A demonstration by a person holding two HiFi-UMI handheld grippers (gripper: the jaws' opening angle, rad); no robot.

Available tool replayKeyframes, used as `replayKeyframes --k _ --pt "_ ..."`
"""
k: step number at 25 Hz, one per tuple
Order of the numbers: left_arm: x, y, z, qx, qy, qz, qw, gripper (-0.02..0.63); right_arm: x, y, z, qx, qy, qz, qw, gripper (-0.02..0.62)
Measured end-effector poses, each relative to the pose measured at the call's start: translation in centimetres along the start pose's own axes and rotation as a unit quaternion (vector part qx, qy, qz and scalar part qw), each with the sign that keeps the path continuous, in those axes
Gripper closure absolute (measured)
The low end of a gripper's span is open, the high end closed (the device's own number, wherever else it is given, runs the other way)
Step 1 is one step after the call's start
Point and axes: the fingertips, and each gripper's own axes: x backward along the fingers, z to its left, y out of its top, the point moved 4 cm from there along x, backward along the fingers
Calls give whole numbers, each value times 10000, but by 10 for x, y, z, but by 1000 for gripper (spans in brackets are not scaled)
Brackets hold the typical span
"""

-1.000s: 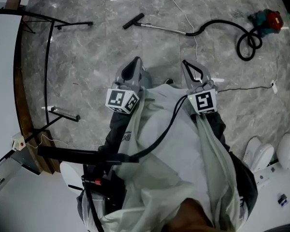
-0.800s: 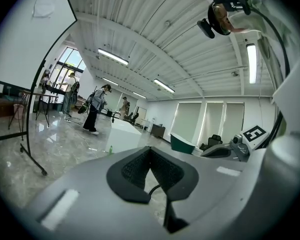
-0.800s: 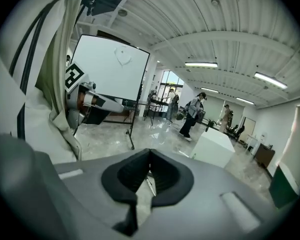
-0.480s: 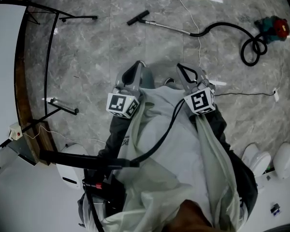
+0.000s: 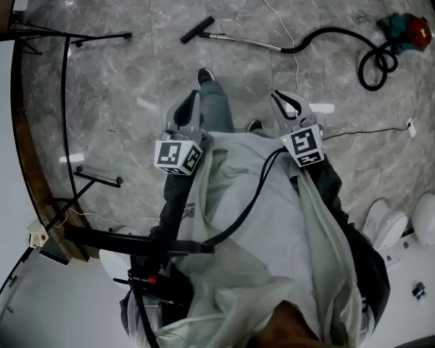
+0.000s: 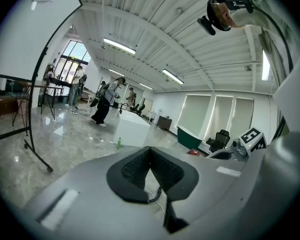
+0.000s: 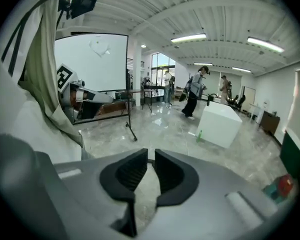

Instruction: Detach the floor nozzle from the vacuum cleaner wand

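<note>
**Vacuum lies untouched on the floor, both grippers well short of it**

The grey marble floor (image 5: 116,85) carries everything here. At the far left, a black stand (image 5: 101,37) rests a foot bar on it. A little to the right lies the floor nozzle (image 5: 197,30), a short black bar still joined to the end of the silver wand (image 5: 243,42). The wand runs rightward, flat on the floor. At its far end it meets a black hose (image 5: 333,33), which arches and coils toward the red and teal vacuum cleaner (image 5: 406,31) at the far right. A thin white cord (image 5: 279,20) passes by the spot where wand and hose join.

Both grippers are held close in front of the person's pale jacket (image 5: 261,216), well apart from the nozzle. The left gripper (image 5: 191,100) has its jaws pressed together with nothing between them. A shoe (image 5: 205,75) is planted on the floor between that gripper and the nozzle. The right gripper (image 5: 284,101) has just been opening its jaws. They now stand a narrow slit apart, and only bare floor shows through the gap.
</note>
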Motion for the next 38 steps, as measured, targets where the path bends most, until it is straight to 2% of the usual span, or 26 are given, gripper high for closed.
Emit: replayKeyframes --k 3,5,8,11,14,17,22,24,26,28,30,33,35,38 --pt "-41 13 53 45 -70 242 9997 606 -45 10 -22 -172 -98 347 9992 517" --pt "-68 17 90 23 -141 518 9986 606 -83 22 -34 -87 -129 582 9982 507" --pt "-102 13 135 -172 -300 1007 9943 606 -143 32 -48 421 -110 1017 9939 506" --pt "-131 -10 171 -580 -430 1420 9872 606 -210 14 -59 1161 139 1464 9823 505" --pt "-162 -56 210 -684 -273 1786 9812 559 -290 -38 -75 1486 601 1844 9697 464" --pt "-188 -124 253 -485 103 2177 9748 548 -378 -113 -99 1246 802 2141 9655 448" --pt "-220 -255 333 172 895 2152 9723 548 -530 -265 -136 730 684 2582 9609 434" --pt "-217 -300 351 429 1216 2192 9671 548 -571 -320 -136 908 687 2745 9548 434" --pt "-211 -336 363 618 1432 2201 9629 548 -608 -365 -131 1279 915 2852 9455 423" --pt "-204 -366 374 804 1618 2208 9584 548 -645 -397 -125 1761 1269 2872 9329 410" --pt "-200 -392 383 999 1782 2189 9541 548 -675 -425 -119 2266 1651 2954 9133 405" --pt "-198 -417 389 1114 1932 2166 9504 548 -701 -463 -105 2592 2170 3268 8826 399" --pt "-198 -421 389 1144 1986 2134 9497 548 -708 -474 -98 2528 2328 3337 8778 379" --pt "-203 -421 387 1237 1977 2070 9501 548 -706 -476 -103 2301 2491 3124 8874 368"
